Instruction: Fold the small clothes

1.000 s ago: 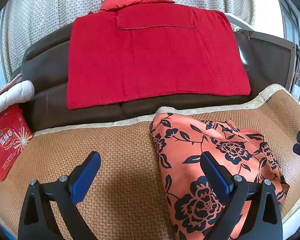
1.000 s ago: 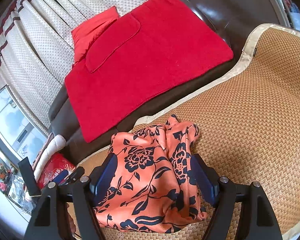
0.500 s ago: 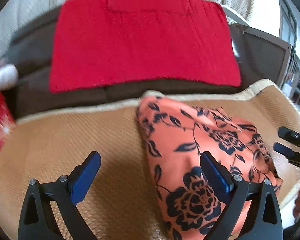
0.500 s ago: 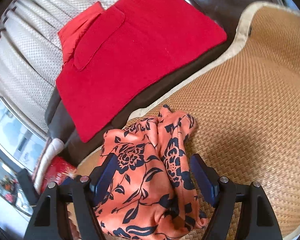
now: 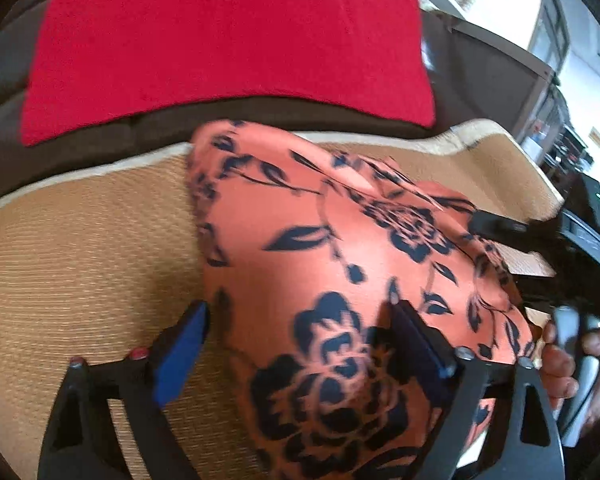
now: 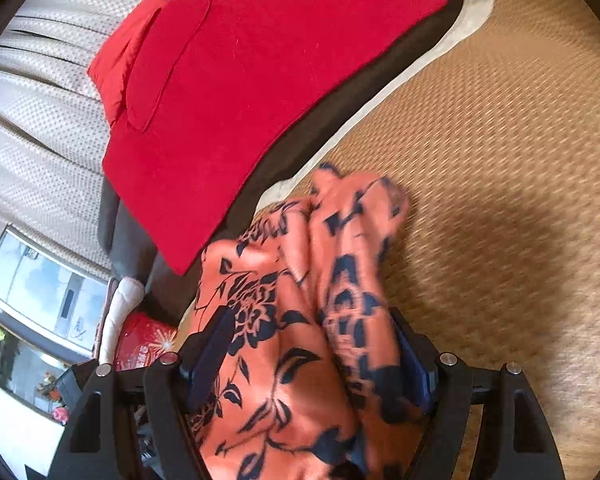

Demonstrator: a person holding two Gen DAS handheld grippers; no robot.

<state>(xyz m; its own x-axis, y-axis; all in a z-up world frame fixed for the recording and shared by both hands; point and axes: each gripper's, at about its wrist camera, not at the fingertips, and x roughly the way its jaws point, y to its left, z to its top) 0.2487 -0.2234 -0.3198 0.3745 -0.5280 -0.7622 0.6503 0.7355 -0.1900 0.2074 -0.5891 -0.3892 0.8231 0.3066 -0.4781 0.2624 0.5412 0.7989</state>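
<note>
A woven rattan mat (image 5: 80, 248) fills the lower part of both views, with a red towel (image 5: 220, 40) draped over a dark sofa across the top. An orange floral garment (image 5: 320, 260) lies bunched at centre frame on the mat; it is judged light, soft and slippery, best taken by a hem edge or corner. The left gripper (image 5: 300, 344), whose jaws have just been closing, is spread around the near end, ungripped. The right gripper (image 6: 316, 356) is held wide, cloth between, nothing clamped.
</note>
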